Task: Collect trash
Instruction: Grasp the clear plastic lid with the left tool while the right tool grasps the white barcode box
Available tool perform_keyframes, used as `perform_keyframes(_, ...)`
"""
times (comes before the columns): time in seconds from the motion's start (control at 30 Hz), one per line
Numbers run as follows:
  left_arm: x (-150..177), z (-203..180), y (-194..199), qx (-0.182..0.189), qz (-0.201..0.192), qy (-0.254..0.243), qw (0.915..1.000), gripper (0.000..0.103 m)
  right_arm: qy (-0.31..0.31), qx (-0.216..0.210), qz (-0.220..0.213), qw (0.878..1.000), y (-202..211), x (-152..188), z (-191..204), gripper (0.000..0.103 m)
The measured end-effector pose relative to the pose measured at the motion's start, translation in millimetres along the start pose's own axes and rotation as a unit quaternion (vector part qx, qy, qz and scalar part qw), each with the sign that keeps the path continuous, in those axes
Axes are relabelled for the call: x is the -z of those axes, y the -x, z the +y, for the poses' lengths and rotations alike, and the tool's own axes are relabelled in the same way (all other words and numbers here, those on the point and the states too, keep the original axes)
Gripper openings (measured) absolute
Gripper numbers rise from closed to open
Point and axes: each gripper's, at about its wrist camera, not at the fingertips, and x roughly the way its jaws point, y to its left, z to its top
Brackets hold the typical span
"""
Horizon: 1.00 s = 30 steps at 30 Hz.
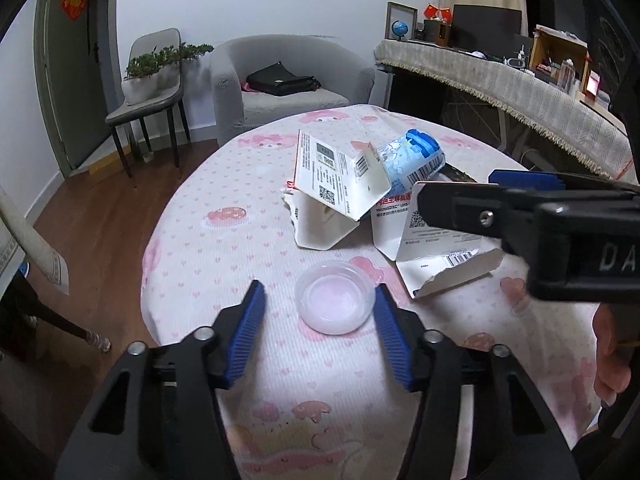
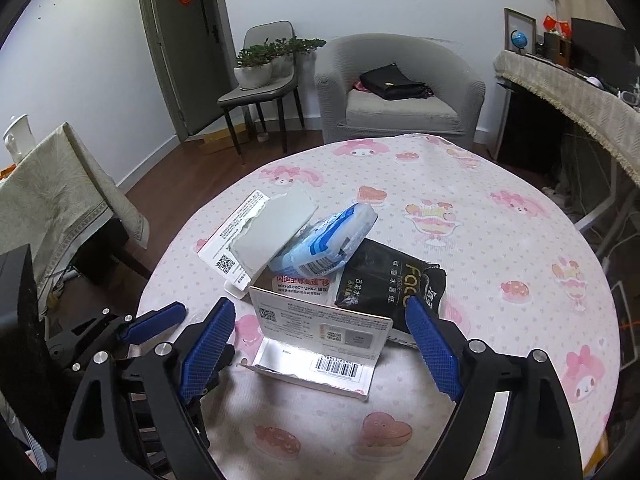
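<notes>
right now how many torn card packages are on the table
2: one torn card package at the far left, leaning on the blue tissue pack; the other nearest, between the right gripper's jaws. Others may be hidden.

soft even indoor light, sharp centre; fisheye bending, dark vignetted corners

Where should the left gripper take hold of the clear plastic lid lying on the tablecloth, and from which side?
Best by its raised rim, from above. The clear plastic lid lies flat, open side up, on the tablecloth, apart from the torn cardboard box. The left gripper already straddles it with jaws open, one pad beside its right edge, so lowering and closing across the full width looks simplest.
</notes>
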Motion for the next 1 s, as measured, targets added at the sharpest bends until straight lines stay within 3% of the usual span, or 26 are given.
perform_keyframes(0.03, 0, 0, 1, 0.001, -0.001, -0.001, 1.0, 0.047, 0.0, 0.003, 0.0, 1.0, 0, 0, 1, 0.088)
perform_keyframes(0.1, 1, 2, 3, 0.003, -0.001, 0.001, 1.0, 0.042, 0.003, 0.017, -0.003, 1.0, 0, 0, 3, 0.088)
perform_keyframes(0.43, 3, 19, 18, 0.016, -0.015, 0.041, 0.9989, 0.042, -0.005, 0.036, 0.0, 0.999, -8, 4, 7, 0.089)
perform_keyframes(0.73, 13, 34, 31, 0.009, -0.011, 0.043, 0.999, 0.042, -0.014, 0.071, 0.0, 0.997, -21, 3, 11, 0.089)
perform_keyframes(0.83, 16, 44, 36, 0.004, -0.01, 0.051, 0.9986, 0.042, -0.017, 0.08, -0.004, 0.997, -22, 2, 10, 0.077)
perform_keyframes(1.0, 19, 54, 48, 0.002, -0.014, 0.064, 0.9979, 0.042, -0.013, 0.089, -0.014, 0.996, -18, 1, 11, 0.076)
